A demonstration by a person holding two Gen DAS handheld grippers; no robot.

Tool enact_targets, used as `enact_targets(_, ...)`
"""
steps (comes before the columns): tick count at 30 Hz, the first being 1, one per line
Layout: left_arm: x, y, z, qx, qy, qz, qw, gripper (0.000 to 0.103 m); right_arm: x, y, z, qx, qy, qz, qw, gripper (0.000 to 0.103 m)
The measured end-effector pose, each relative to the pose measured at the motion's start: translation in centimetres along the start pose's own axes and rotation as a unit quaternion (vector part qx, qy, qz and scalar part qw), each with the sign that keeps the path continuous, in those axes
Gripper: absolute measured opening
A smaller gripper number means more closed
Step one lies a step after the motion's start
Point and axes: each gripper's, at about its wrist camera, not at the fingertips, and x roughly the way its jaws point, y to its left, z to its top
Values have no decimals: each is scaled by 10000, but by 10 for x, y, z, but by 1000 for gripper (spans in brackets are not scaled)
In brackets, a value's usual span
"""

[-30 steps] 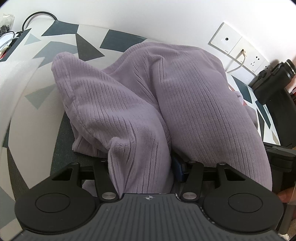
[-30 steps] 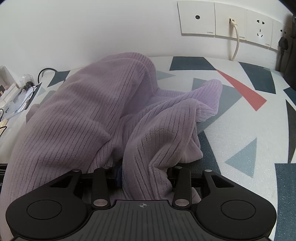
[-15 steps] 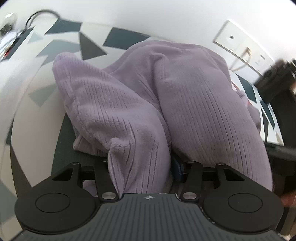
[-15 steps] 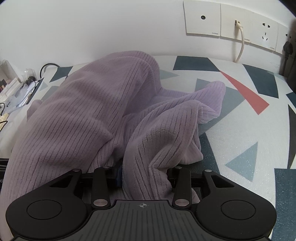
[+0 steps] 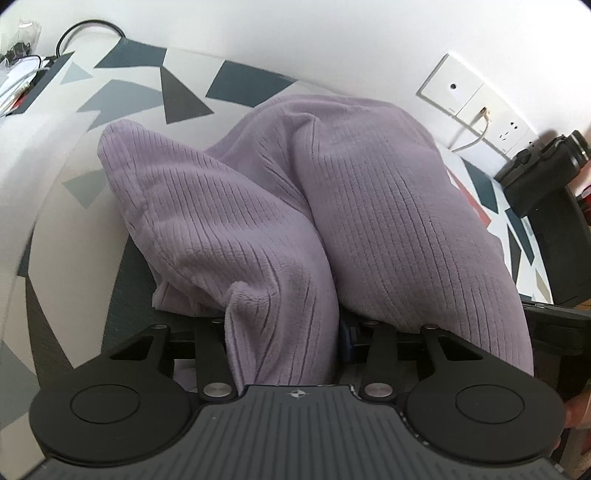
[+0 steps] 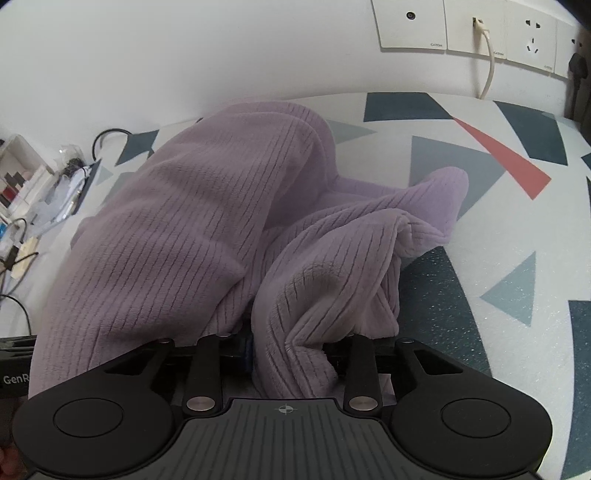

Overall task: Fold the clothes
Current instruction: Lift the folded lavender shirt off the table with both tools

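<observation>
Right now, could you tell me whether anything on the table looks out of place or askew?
Only the purple garment: it is bunched and humped between both claws rather than lying flat, one rumpled corner trailing over the patterned tabletop. Nothing looks spilled or damaged.

Soft ribbed lilac fleece garment; matt black plastic gripper bodies.

counts: 1 purple ribbed garment bunched mid-table. 2 tools, left tool and right tool, 1 per view, each with jaws closing and cloth between them. 1 table with a triangle-pattern cover. 1 black camera at the table's far right corner. 1 row of wall sockets, at least 4 plates, 1 white cable plugged in.
</observation>
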Motion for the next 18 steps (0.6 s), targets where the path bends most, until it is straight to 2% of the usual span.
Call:
enact_targets(4, -12, -3, -3, 128, -105, 4, 9999, 42, -8, 5, -3, -9, -75, 33, 10000, 28)
enact_targets(10, -33, -5, -10, 407, -367, -203, 9983, 42, -34, 15, -14, 31, -369, -85, 9993, 28)
enact_targets(18, -81, 14, -39, 671, -542, -452, 9953, 42, -78, 55, -51, -26, -732, -392, 9965, 28)
